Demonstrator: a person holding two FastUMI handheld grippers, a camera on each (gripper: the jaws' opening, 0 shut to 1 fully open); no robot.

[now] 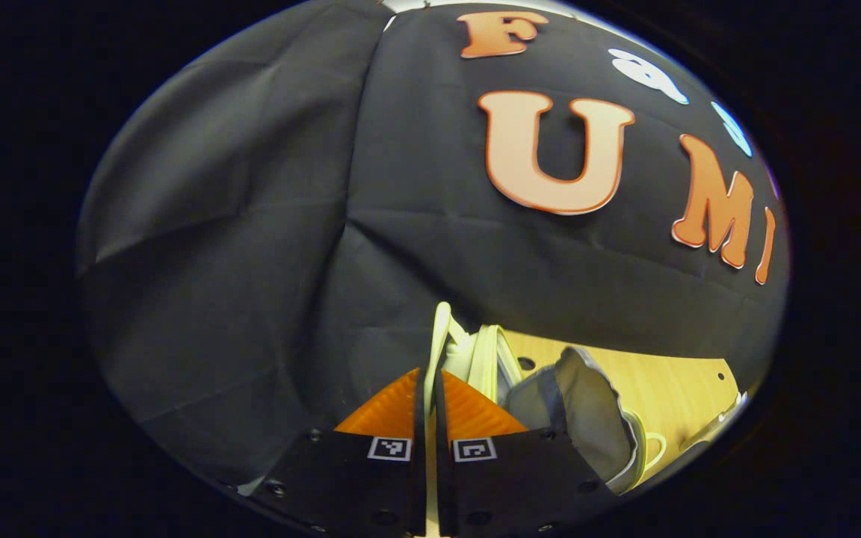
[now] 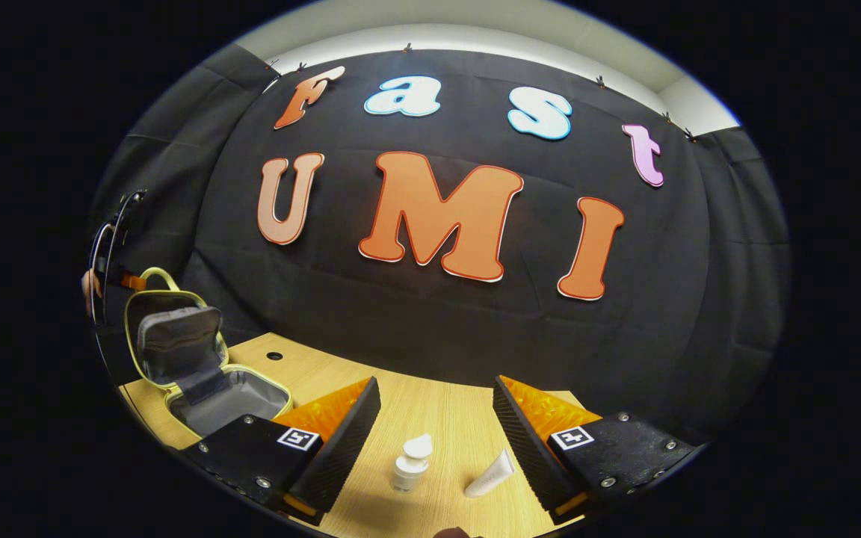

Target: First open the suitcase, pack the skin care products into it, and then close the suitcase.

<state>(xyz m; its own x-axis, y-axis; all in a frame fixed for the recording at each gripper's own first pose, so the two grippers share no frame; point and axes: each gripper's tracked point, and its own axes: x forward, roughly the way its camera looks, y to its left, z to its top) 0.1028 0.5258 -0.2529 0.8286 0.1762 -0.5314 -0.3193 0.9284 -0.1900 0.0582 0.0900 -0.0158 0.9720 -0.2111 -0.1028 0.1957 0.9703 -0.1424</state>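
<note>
A black cloth wall backs a pale wooden table [image 2: 445,418] in the booth. At the table's left end the suitcase [image 2: 199,373] stands open, its lid [image 2: 176,329] raised upright and its grey lining bare, with nothing visibly packed inside. In the left gripper view, the left gripper [image 1: 430,388] has its jaws pressed together on the thin pale rim of the lid [image 1: 439,336], holding it up. The right gripper [image 2: 436,426] hovers over the table with its jaws wide apart, and between them, on the wood, lie the skin care products: a small white bottle [image 2: 409,467] with its cap flipped up and a white tube [image 2: 492,475] just beside it. Opening looks done; packing both items and closing the case are left.
</note>
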